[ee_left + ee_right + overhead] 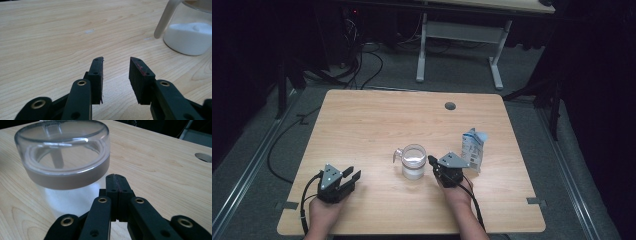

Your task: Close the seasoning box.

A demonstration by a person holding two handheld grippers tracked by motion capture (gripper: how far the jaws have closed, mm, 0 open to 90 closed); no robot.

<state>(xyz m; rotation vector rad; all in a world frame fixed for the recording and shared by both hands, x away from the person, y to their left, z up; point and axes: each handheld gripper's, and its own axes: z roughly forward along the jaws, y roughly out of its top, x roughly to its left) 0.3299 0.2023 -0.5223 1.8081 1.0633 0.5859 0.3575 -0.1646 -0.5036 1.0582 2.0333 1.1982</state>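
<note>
The clear jug (414,161) stands near the table's (362,120) front edge, the right gripper (432,161) pressed together just beside it, the left gripper (354,174) spread over bare wood, holding nothing.

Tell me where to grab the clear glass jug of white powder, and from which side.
Grip the clear glass jug by its handle, coming from the left with the open left tool: the handle juts leftward, slim enough for the jaws.
</note>
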